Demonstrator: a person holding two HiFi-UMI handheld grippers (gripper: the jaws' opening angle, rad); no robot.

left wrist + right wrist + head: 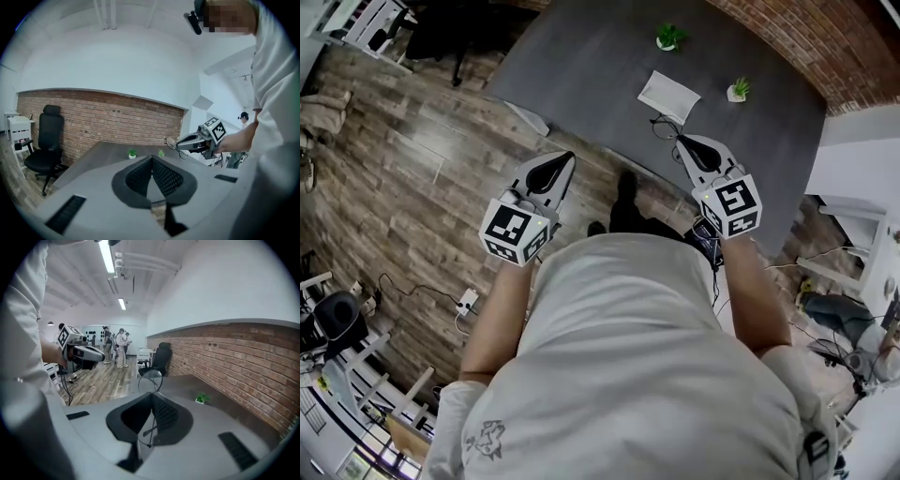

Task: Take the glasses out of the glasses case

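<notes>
Glasses [664, 125] were seen in the head view gripped at the tip of the right tool [680, 139]. They were held above the dark grey bench [581, 75], near but apart from the flat white glasses case [668, 96] laid on it. The left tool [570, 156] was held near the bench's edge, its jaws clenched on nothing. Two small potted plants [668, 36] were set farther along the bench.

In the left gripper view, that tool's jaws were shown pressed together and empty. The right tool [178, 144] was seen beyond them with the glasses [172, 143] at its tip.

In the right gripper view, the jaws were closed on a temple arm. One round lens [150, 379] was seen just past their tips.
</notes>
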